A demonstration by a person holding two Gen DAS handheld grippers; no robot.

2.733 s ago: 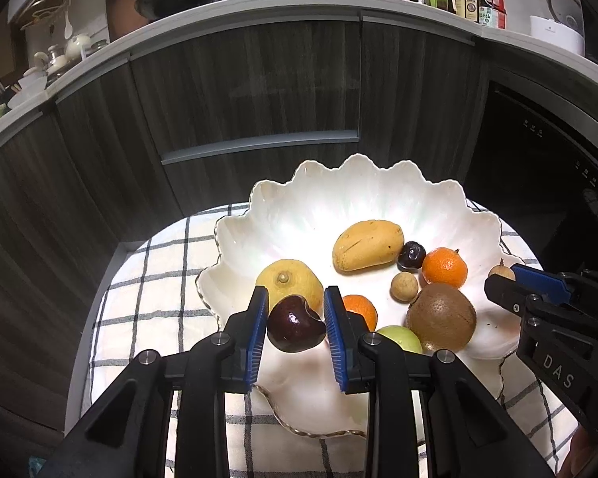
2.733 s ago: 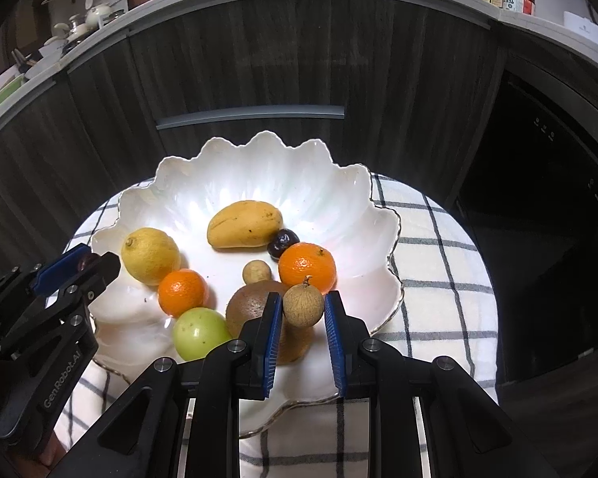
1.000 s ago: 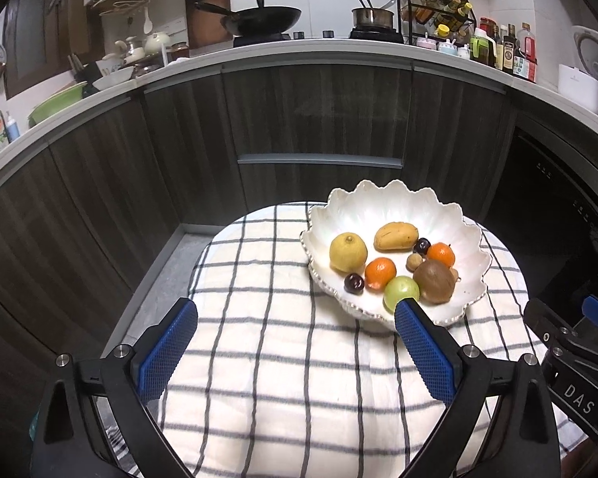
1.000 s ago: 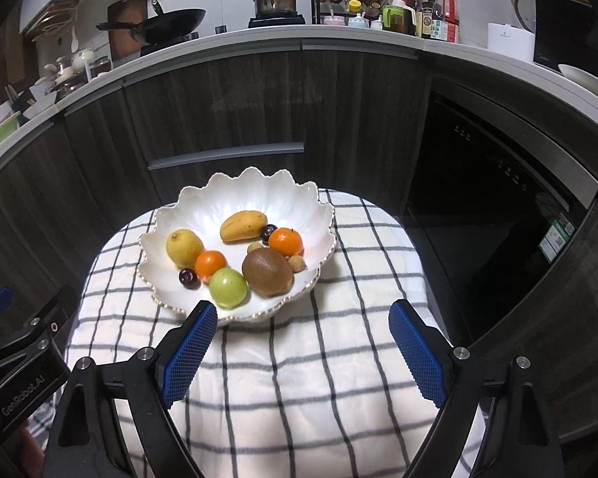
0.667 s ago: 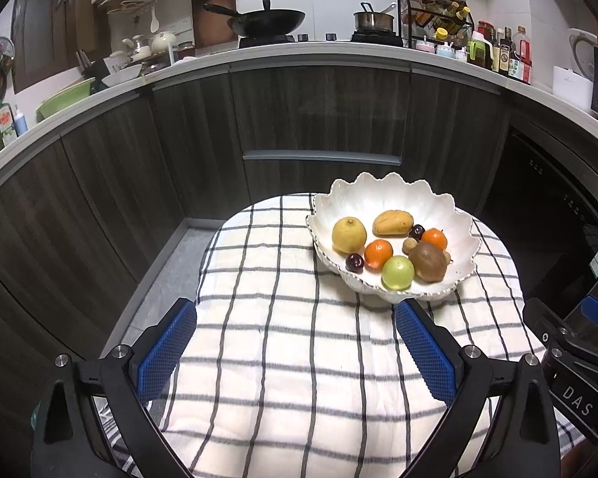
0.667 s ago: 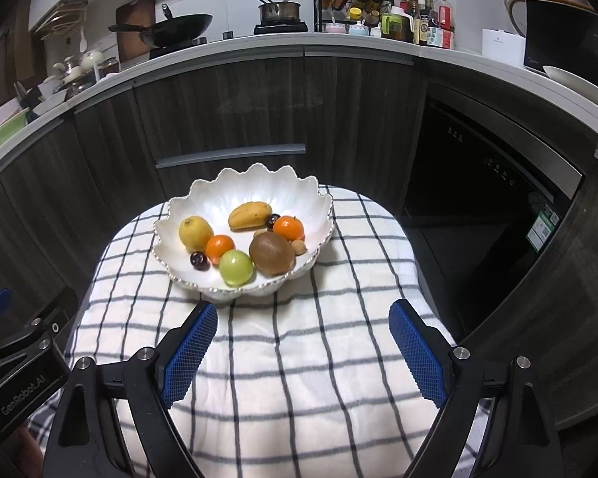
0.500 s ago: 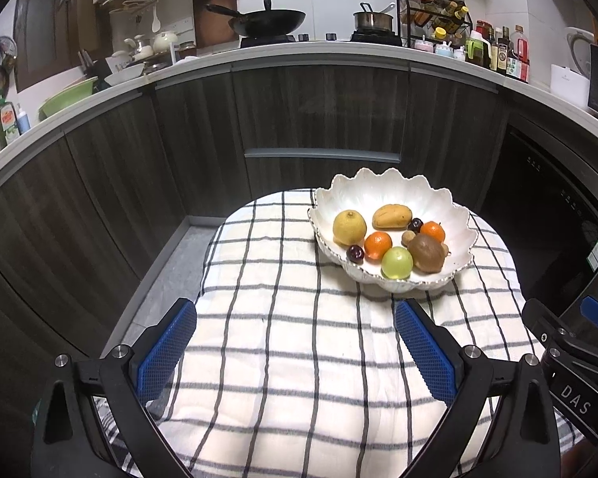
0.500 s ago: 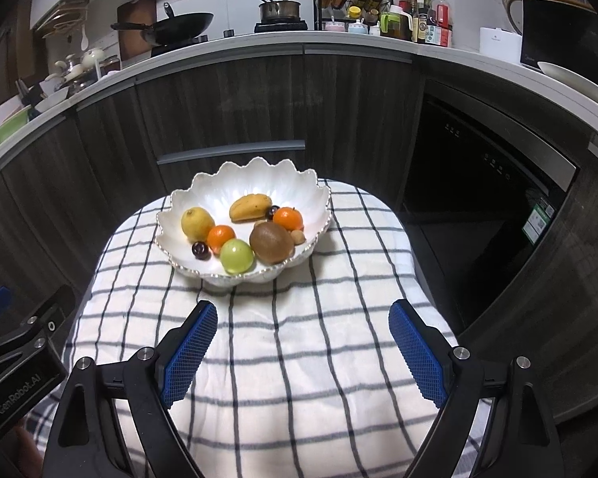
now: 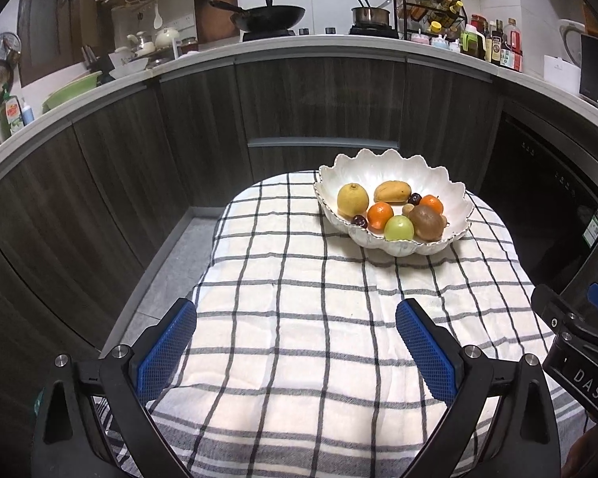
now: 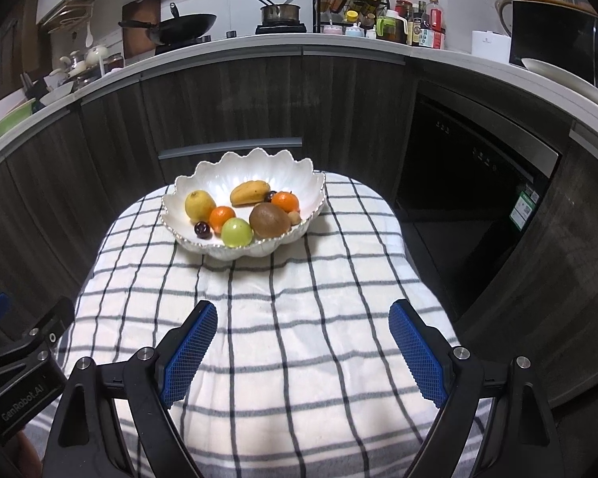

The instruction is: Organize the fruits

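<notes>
A white scalloped bowl (image 9: 450, 183) (image 10: 227, 175) stands at the far end of a checked cloth. It holds a lemon (image 9: 352, 200), a mango (image 9: 392, 192), two oranges, a green fruit (image 9: 398, 228), a brown kiwi (image 9: 426, 222), dark cherries and small longans. My left gripper (image 9: 297, 350) is open and empty, low over the near cloth, far back from the bowl. My right gripper (image 10: 302, 348) is open and empty too, beside it on the right.
The checked cloth (image 9: 299, 310) covers a small round table. Dark kitchen cabinets (image 9: 318, 111) curve behind it, with a cluttered counter on top. A dark appliance (image 10: 478, 183) stands at the right. The floor (image 9: 171, 259) drops off left of the table.
Both grippers let go of a cherry and a longan in the bowl, opened wide and drew back and up; the bowl now looks small and far.
</notes>
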